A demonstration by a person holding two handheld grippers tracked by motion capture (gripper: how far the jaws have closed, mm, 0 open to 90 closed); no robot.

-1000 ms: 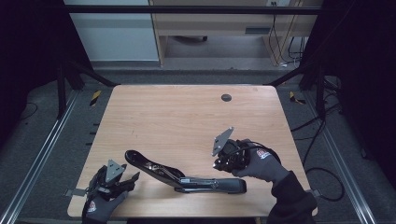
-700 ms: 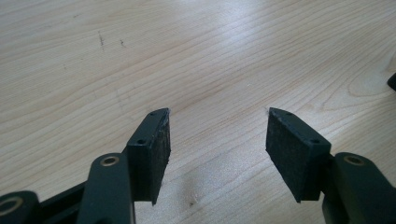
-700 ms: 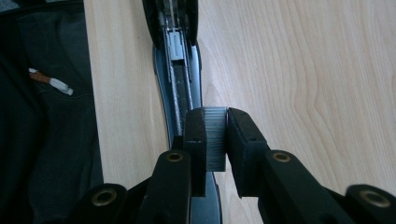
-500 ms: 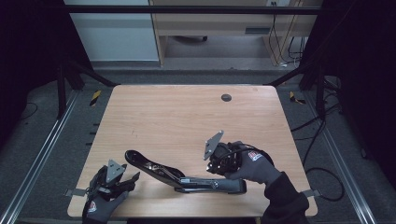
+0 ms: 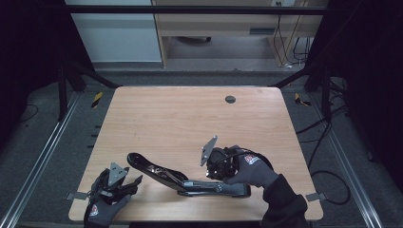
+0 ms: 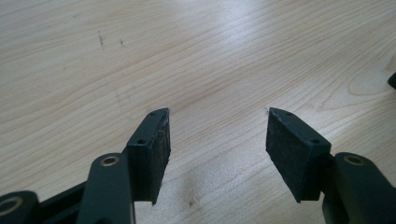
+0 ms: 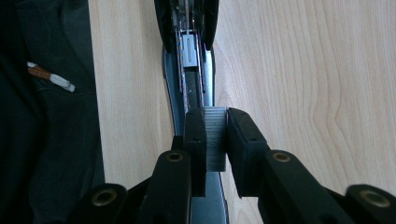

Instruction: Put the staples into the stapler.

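Note:
A long black stapler (image 5: 199, 186) lies opened near the table's front edge, its upper arm (image 5: 147, 166) raised toward the left. In the right gripper view its open staple channel (image 7: 189, 56) runs away from the jaws. My right gripper (image 5: 210, 174) is shut on a silver strip of staples (image 7: 215, 123), held just above the stapler's base. The right gripper (image 7: 215, 149) points along the channel. My left gripper (image 5: 136, 181) rests at the front left corner, close to the tip of the raised arm. The left gripper (image 6: 217, 135) is open over bare wood.
The wooden table (image 5: 157, 123) has a small dark round grommet (image 5: 230, 99) near its far edge. The front edge of the table (image 7: 91, 93) runs close beside the stapler. A dark metal frame surrounds the table.
My right hand has moved left and slightly down with the staple strip, closer over the stapler's base. The left gripper and the stapler have stayed put.

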